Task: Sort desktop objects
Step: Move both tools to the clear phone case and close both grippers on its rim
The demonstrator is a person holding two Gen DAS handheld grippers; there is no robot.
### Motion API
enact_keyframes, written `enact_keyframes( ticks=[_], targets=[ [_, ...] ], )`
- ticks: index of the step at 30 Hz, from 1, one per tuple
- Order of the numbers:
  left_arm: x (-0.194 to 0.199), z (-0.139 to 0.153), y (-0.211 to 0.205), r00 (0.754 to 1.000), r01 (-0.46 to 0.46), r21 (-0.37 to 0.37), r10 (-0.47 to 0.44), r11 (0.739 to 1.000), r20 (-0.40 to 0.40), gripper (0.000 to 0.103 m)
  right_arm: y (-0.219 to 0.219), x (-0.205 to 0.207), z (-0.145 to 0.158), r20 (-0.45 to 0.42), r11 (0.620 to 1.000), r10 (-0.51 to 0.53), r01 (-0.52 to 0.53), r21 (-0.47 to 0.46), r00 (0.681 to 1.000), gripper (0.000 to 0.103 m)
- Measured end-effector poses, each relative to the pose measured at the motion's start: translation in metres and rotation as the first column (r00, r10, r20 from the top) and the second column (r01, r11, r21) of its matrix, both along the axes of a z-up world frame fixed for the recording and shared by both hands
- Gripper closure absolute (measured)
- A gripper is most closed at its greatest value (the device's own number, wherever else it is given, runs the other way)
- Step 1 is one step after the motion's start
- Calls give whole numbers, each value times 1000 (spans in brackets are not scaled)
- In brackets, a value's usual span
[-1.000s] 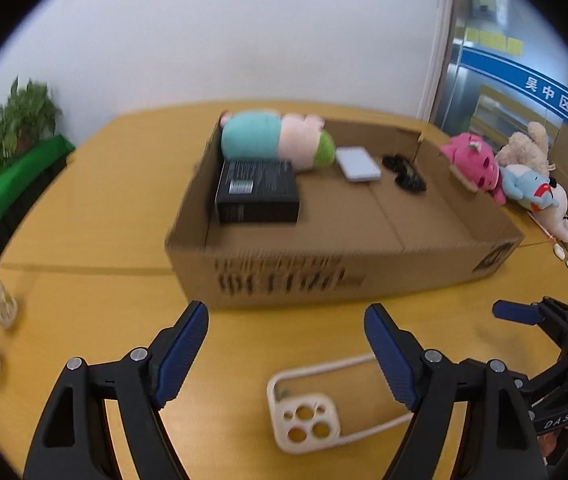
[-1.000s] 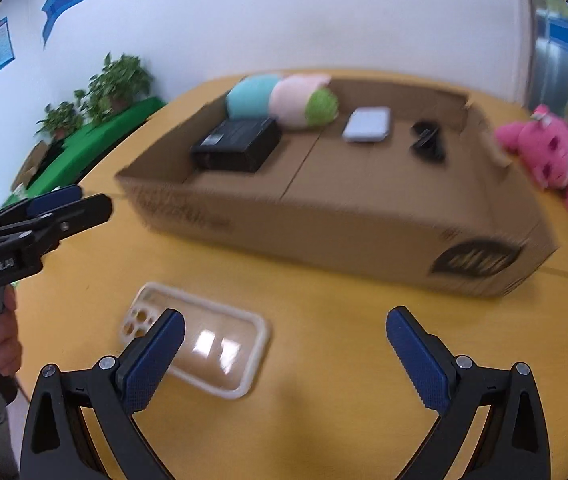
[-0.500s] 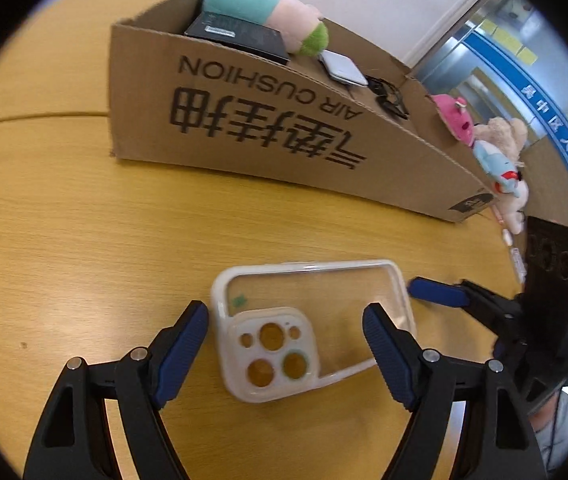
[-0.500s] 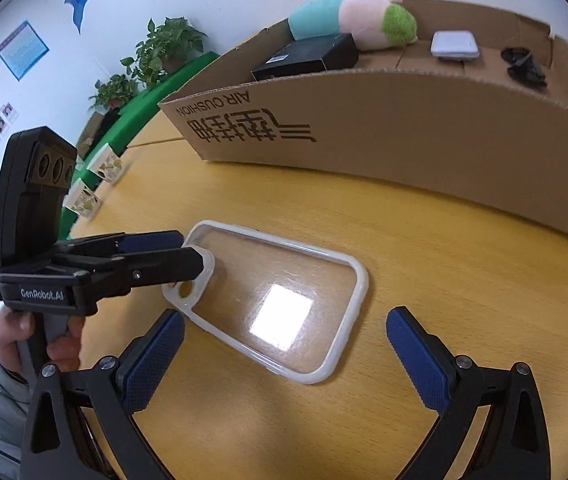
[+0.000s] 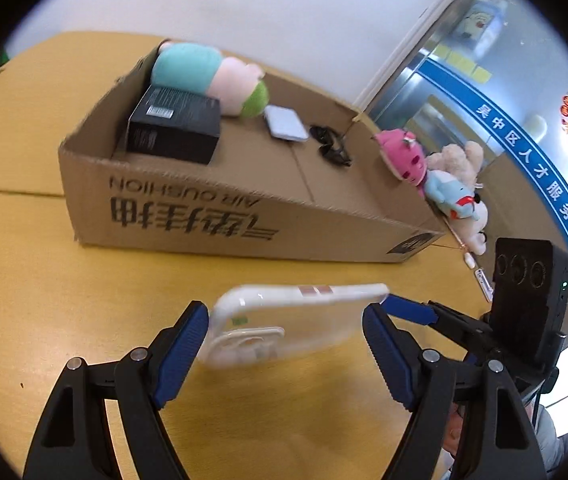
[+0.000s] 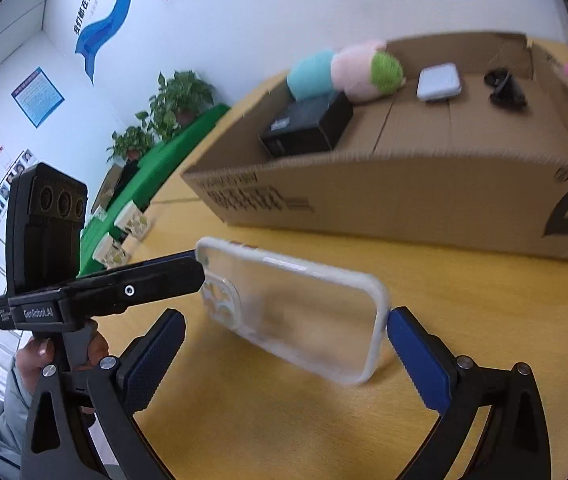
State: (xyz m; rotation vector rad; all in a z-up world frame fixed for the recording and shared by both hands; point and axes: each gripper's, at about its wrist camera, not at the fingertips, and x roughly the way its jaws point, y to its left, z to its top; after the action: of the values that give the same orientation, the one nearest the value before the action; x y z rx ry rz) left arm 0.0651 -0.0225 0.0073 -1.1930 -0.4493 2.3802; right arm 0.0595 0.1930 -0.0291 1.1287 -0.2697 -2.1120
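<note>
A clear phone case (image 5: 288, 326) with a white rim hangs tilted above the wooden table, in front of the open cardboard box (image 5: 219, 220). My left gripper (image 5: 286, 344) is spread wide with the case held between its blue pads (image 5: 181, 354). My right gripper (image 6: 284, 360) is also spread wide; its right pad (image 6: 416, 356) touches the case's (image 6: 296, 312) far end, its left pad stands apart. The left gripper's finger (image 6: 155, 284) meets the camera end of the case. The box holds a black box (image 5: 175, 128), a plush (image 5: 211, 76), a white device (image 5: 286, 128) and a black item (image 5: 332, 146).
Pink, beige and blue plush toys (image 5: 436, 172) lie on the table right of the box. Small patterned cups (image 6: 123, 232) stand at the table's left edge, near a green bench (image 6: 171, 144) with plants. The wooden table (image 5: 23, 280) extends in front of the box.
The phone case lay flat on the table; it now hangs tilted above it between both grippers. Both grippers have risen and look more level at the box.
</note>
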Motion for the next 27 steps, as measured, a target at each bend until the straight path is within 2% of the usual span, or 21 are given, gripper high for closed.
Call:
enact_keyframes(
  ticks=[4,7,11,14,16,19,20,22,23,25,26,27],
  targets=[
    [4,-4,3,1000,20,32,-21,999,7,24,7,17,29,-114,1000,-9,10,4,993,0],
    [4,-15,-1,999,5,26,-6,1000,38,24,4,28,32,-147,999,12,-5,48,989,1],
    [2,-29,-9,996,-35,8,34,999,84,24,11,23,9,-87,995,-19,28,98,996,2],
    [-3,-38,-9,992,-51,-29,54,998,112,27,20,9,-4,-56,988,-81,87,125,995,11],
    [-9,-44,-8,989,-41,-41,46,998,138,41,22,-1,-11,-52,978,-110,118,174,993,18],
    [-16,-53,-5,984,-34,-69,46,997,171,53,25,-16,-23,-36,964,-146,150,217,989,28],
    [-17,-55,-5,984,-37,-72,49,997,172,54,25,-18,-26,-33,960,-152,156,231,988,31],
    [-17,-55,-5,985,-41,-84,54,996,163,58,25,-22,-34,-16,955,-151,150,255,988,50],
    [-18,-55,-5,985,-41,-88,55,995,164,60,24,-22,-36,-20,954,-148,148,261,989,52],
    [-18,-57,-5,984,-40,-93,55,995,167,76,21,-20,-35,-40,947,-139,145,288,989,59],
    [-18,-58,-5,984,-40,-97,56,994,168,80,20,-20,-35,-46,943,-136,143,299,990,64],
    [-18,-59,-4,983,-40,-100,57,994,172,88,19,-20,-35,-51,940,-134,143,310,990,76]
  ],
)
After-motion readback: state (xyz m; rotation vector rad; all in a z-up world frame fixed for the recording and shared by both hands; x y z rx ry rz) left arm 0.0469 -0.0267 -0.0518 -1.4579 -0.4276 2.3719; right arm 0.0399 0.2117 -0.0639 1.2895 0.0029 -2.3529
